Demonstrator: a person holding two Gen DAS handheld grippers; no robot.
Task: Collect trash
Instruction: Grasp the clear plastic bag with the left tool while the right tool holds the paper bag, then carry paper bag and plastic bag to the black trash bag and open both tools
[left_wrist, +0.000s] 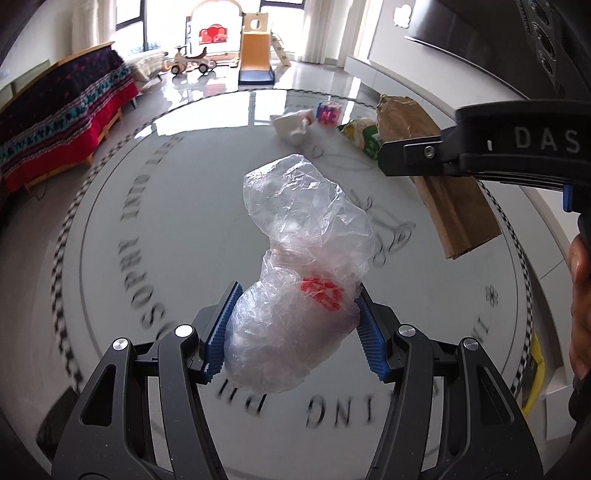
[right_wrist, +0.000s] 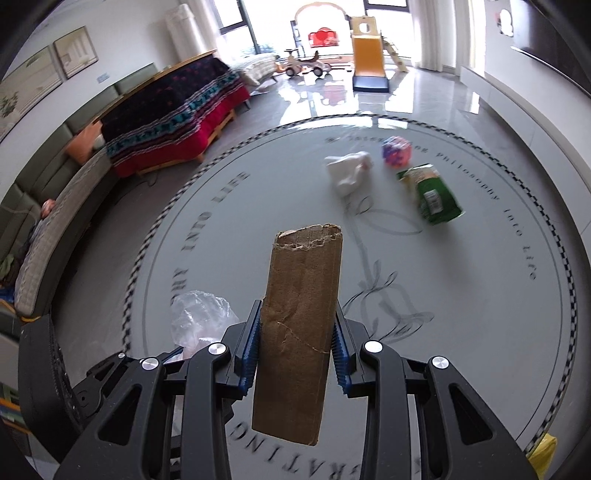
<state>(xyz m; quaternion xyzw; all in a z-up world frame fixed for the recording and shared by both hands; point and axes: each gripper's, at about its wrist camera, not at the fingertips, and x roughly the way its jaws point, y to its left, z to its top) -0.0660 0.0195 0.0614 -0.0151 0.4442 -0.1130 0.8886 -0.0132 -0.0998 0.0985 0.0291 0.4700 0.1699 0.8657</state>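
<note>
A: Carrying two pieces of trash at once, I'd say. Both grippers hang over the round glass table (right_wrist: 229, 206), each loaded. The pickup looks done for these two, and the drop-off is the step in hand.

B: What does the next move call for?

A: A bin, and I can't see one, unless the yellow thing at the table's edge is part of it; too little shows to tell. Both loads must stay clamped until they are over it.

B: And the loads themselves?

A: The cardboard piece (right_wrist: 299, 328) is the larger. The right gripper (right_wrist: 295, 354) has its jaws clenched on its lower middle, both ends sticking out past the pads. The left gripper (left_wrist: 295, 328) squeezes the crumpled plastic bag (left_wrist: 299, 269) near its base, the rest billowing forward.

B: Anything left?

A: A green snack packet (right_wrist: 432, 195), white crumpled paper (right_wrist: 347, 173) and a small colourful cube (right_wrist: 396, 151) lie together on the far side.
</note>
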